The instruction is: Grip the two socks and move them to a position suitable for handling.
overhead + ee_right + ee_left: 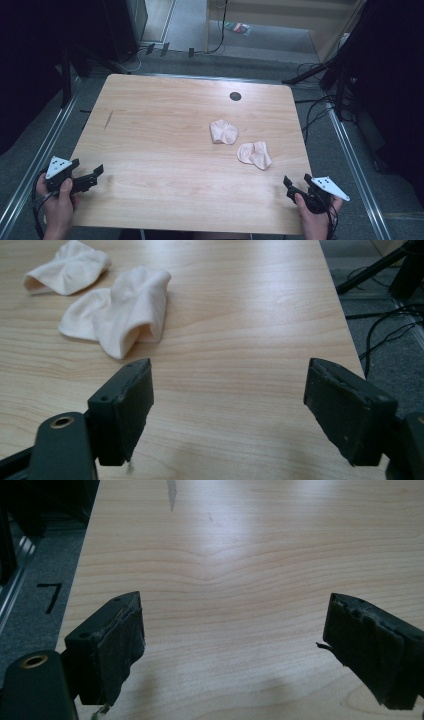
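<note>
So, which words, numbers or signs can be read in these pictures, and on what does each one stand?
"7": a black mark on the grey floor left of the table, in the left gripper view; it reads as a seven, though it may be only tape.
The small packet on the far floor in the high view: too small and blurred to read.
The two socks: no text.

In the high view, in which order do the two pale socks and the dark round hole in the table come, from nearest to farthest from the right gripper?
From the right gripper, at the table's near right corner:
1. The nearer sock, crumpled, just ahead and to the left.
2. The farther sock, beyond the first, more toward the table's middle.
3. The dark round hole, near the far edge.
</note>
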Demonstrator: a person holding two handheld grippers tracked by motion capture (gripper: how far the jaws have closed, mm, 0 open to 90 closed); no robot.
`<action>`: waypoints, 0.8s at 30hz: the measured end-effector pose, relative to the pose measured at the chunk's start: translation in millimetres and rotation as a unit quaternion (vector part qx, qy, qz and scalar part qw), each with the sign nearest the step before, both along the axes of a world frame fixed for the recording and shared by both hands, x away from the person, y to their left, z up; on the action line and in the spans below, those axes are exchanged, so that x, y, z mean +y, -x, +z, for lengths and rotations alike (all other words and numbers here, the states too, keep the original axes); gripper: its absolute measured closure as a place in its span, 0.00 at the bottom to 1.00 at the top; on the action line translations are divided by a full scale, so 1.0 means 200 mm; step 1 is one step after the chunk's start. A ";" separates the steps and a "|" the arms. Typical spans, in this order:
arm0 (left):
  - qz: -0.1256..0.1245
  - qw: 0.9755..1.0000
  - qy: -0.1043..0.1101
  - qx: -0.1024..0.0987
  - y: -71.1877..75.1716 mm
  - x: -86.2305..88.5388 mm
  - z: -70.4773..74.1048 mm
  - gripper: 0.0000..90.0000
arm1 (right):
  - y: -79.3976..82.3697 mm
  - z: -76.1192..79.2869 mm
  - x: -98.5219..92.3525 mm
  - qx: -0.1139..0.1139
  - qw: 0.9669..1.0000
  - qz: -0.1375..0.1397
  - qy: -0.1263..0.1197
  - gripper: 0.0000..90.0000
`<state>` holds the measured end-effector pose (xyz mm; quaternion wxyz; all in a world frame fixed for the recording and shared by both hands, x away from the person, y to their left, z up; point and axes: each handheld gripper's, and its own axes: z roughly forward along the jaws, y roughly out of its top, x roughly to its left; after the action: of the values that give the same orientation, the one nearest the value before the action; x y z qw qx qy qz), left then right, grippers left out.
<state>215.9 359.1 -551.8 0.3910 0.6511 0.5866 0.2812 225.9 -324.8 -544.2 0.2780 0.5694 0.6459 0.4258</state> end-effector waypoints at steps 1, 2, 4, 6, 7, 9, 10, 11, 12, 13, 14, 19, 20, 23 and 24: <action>-0.001 1.000 -0.001 0.000 0.00 0.00 0.00 0.11 | 0.01 0.01 0.01 -0.007 1.000 0.001 -0.005 0.26; -0.001 1.000 -0.001 0.000 0.00 0.00 0.00 0.12 | 0.01 0.01 0.01 -0.007 1.000 0.001 -0.005 0.26; 0.000 1.000 -0.007 0.003 -0.01 -0.01 0.00 0.14 | 0.02 0.05 0.06 -0.027 1.000 0.001 -0.014 0.39; -0.001 1.000 -0.004 0.005 -0.01 -0.01 0.00 0.14 | 0.01 0.08 0.11 -0.030 0.999 0.004 -0.008 0.40; -0.001 1.000 -0.004 0.005 -0.01 -0.01 0.00 0.14 | 0.01 0.08 0.11 -0.030 0.999 0.004 -0.008 0.40; -0.001 1.000 -0.002 0.008 -0.01 -0.01 0.00 0.15 | 0.00 0.12 0.18 -0.030 0.999 0.020 -0.016 0.38; 0.000 1.000 -0.002 0.009 -0.01 -0.01 0.00 0.15 | -0.01 0.13 0.20 -0.029 0.999 0.023 -0.015 0.38; 0.002 1.000 -0.002 0.009 -0.01 -0.01 0.00 0.15 | -0.03 0.15 0.26 -0.027 0.999 0.033 -0.010 0.38; 0.001 1.000 -0.002 0.010 -0.01 -0.01 0.00 0.15 | -0.04 0.15 0.29 -0.022 0.999 0.037 -0.009 0.37; 0.001 1.000 -0.003 0.011 -0.01 -0.01 0.00 0.15 | -0.07 0.16 0.35 -0.007 0.999 0.049 0.000 0.37; 0.001 1.000 -0.003 0.011 -0.01 -0.01 0.00 0.15 | -0.07 0.16 0.35 -0.007 0.999 0.049 0.000 0.37; 0.002 1.000 -0.003 0.014 -0.02 -0.01 0.00 0.15 | -0.15 0.17 0.47 0.011 0.996 0.083 0.000 0.36; 0.002 1.000 -0.004 0.014 -0.02 -0.01 0.00 0.15 | -0.19 0.17 0.50 0.017 0.996 0.089 0.002 0.34; 0.002 1.000 -0.004 0.014 -0.02 -0.01 0.00 0.15 | -0.23 0.16 0.53 0.025 0.995 0.092 0.015 0.30; 0.002 1.000 -0.003 0.014 -0.02 -0.01 0.00 0.15 | -0.27 0.15 0.55 0.030 0.995 0.087 0.028 0.30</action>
<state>220.6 357.5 -552.4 0.3799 0.6554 0.5923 0.2743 279.3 -214.7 -513.3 0.2360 0.5160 0.7126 0.4127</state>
